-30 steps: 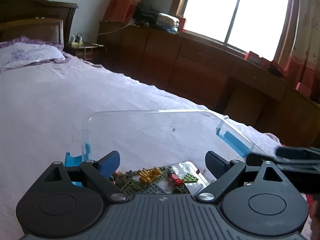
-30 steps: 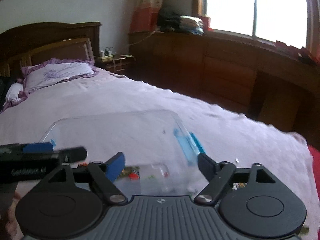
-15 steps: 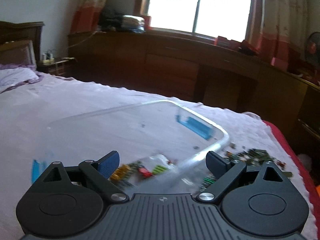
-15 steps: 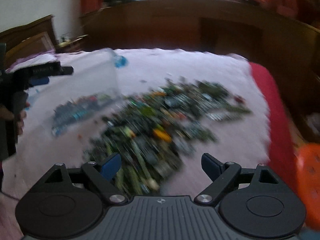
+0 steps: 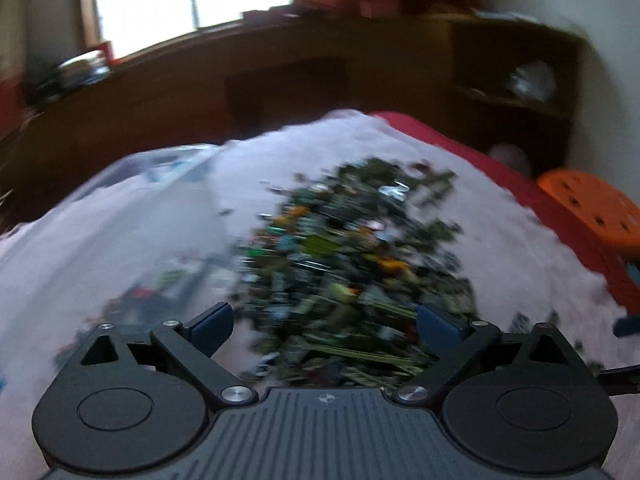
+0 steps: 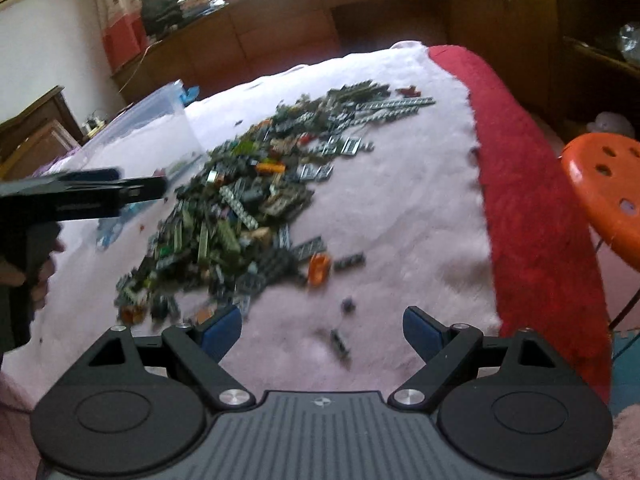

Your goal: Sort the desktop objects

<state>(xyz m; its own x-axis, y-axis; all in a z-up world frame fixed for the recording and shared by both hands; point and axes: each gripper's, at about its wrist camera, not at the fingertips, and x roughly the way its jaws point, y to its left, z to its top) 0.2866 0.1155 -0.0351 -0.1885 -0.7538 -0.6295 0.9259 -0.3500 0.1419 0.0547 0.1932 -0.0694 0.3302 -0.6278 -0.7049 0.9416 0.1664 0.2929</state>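
- Left gripper (image 5: 324, 330): jaws opening, nothing between; swung off the clear bin (image 5: 160, 164) toward the brick pile (image 5: 352, 264).
- Right gripper (image 6: 322, 328): jaws apart, empty.
- Pile: mid-bed (image 6: 400, 216), probably all unsorted; picking next.

Heap of small bricks (image 6: 256, 196), mostly green and grey, few orange, spread loose on pale blanket beside clear plastic box (image 6: 160, 128).

Pretty blurry shot: the left claw (image 5: 325, 326) has its jaws opening with nothing gripped, hanging over a big pile of toy bricks (image 5: 352, 264) on the pale bed (image 5: 100, 240). Clear plastic box (image 5: 160, 168) sits left, orange stool (image 5: 592, 208) right.
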